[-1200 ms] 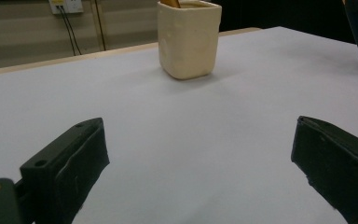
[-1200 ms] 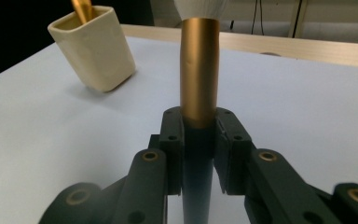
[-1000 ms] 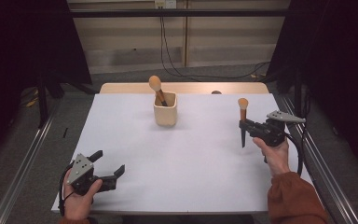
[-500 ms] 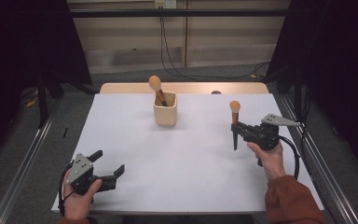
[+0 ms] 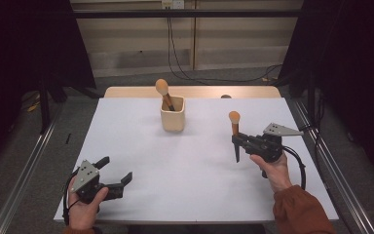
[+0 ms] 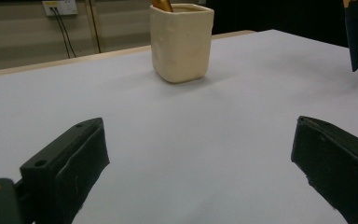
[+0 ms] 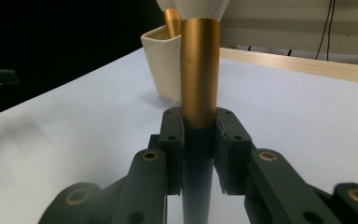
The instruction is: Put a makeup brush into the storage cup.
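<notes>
One makeup brush (image 5: 234,131) is pinched upright in your right hand-held gripper (image 5: 238,142) above the bench (image 5: 195,165), well right of the cream cup (image 5: 172,114); lower carelessly and its tip may knock that cup, already holding another brush (image 5: 163,91), over.

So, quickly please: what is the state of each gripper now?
Left gripper: open, holding nothing.
Right gripper: closed on a makeup brush, held upright above the table.
</notes>
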Demonstrator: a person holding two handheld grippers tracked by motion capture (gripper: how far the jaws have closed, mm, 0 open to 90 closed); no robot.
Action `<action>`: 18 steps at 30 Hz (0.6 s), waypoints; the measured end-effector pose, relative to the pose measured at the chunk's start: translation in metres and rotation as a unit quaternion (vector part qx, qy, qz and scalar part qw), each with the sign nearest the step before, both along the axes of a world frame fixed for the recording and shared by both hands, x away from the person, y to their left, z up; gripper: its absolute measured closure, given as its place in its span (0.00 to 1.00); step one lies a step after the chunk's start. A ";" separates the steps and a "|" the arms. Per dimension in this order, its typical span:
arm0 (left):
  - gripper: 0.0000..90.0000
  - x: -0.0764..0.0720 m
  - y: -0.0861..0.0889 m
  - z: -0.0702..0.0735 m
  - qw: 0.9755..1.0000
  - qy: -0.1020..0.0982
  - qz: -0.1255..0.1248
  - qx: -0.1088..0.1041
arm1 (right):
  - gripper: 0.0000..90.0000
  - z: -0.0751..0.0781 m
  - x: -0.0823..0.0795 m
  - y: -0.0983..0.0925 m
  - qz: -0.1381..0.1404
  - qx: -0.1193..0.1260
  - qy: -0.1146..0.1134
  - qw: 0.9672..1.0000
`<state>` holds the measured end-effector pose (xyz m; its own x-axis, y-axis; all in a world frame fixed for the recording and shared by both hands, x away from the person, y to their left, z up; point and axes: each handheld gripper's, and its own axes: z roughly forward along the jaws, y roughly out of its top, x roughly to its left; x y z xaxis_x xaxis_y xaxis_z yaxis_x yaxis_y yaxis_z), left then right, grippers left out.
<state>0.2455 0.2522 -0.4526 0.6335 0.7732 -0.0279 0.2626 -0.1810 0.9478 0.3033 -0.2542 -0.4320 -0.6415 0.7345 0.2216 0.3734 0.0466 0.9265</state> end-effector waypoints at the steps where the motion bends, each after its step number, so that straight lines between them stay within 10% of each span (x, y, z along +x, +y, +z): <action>1: 0.04 0.000 -0.001 0.000 1.000 0.002 -0.001 -0.003 | 0.83 0.000 0.000 0.002 0.004 -0.001 -0.002 1.000; 18: 0.04 0.007 -0.020 0.010 0.999 -0.002 -0.029 -0.015 | 0.83 -0.001 -0.009 0.024 0.044 -0.003 -0.007 0.999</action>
